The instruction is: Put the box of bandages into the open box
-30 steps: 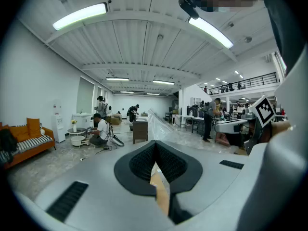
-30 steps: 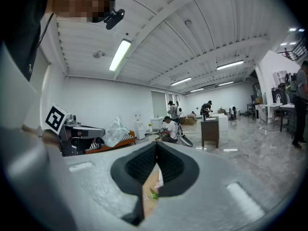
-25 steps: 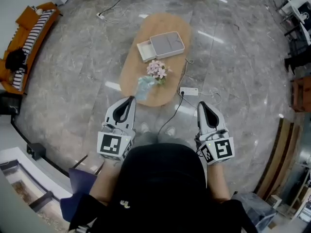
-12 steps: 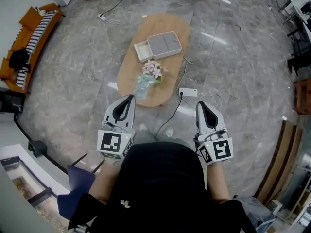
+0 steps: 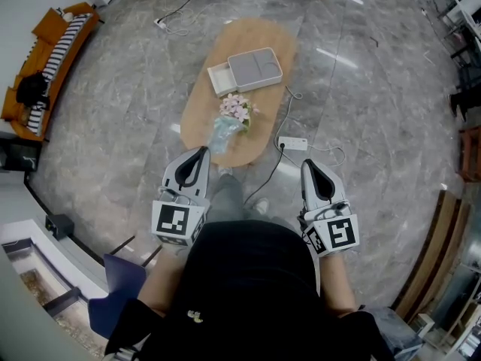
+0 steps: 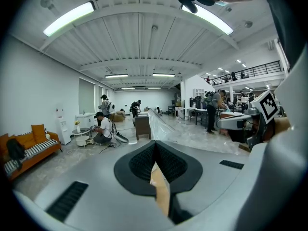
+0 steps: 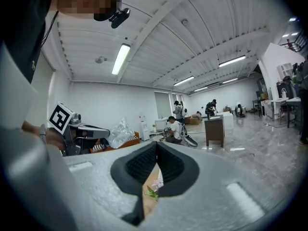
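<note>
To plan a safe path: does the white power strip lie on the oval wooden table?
No, the white power strip lies on the grey stone floor beside the oval wooden table.

**A big open-plan work hall with a lounge corner**

A polished grey stone floor (image 5: 361,111) runs wide in every direction. An orange sofa (image 5: 45,59) and a low oval wooden counter (image 5: 201,119) make a sitting area, with a power strip (image 5: 292,143) lying loose beside it. Overhead, a ribbed white vaulted ceiling carries long strip lights (image 6: 70,17). Farther off stand people at desks (image 6: 211,112) and a railed mezzanine (image 6: 250,71), so this is probably a lab or studio.
</note>
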Demonstrator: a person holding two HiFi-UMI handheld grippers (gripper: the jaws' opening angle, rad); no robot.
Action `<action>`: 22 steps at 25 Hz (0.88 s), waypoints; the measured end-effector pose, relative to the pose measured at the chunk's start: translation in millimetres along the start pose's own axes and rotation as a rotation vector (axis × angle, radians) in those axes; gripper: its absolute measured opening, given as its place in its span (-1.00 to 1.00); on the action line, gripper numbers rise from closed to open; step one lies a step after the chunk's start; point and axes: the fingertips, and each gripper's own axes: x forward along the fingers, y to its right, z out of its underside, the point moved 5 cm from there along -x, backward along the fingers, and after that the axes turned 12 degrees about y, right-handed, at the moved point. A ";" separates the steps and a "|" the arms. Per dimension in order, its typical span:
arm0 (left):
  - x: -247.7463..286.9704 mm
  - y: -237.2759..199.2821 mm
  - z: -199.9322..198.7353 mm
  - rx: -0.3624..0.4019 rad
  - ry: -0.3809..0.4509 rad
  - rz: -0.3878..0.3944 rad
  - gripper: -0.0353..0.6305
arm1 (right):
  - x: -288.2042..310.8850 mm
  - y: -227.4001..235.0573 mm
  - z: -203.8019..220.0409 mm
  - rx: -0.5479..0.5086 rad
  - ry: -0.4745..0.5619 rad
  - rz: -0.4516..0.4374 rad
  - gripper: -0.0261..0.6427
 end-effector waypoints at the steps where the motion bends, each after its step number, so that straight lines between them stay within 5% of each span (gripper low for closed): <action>1: 4.8 -3.2 0.8 0.002 -0.002 0.004 -0.85 | 5.1 1.5 0.4 -0.001 -0.004 -0.001 -0.93; 22: 105.4 -177.5 17.1 -0.035 -0.007 0.050 -0.85 | 212.0 -9.8 8.2 -0.056 -0.047 0.015 -0.93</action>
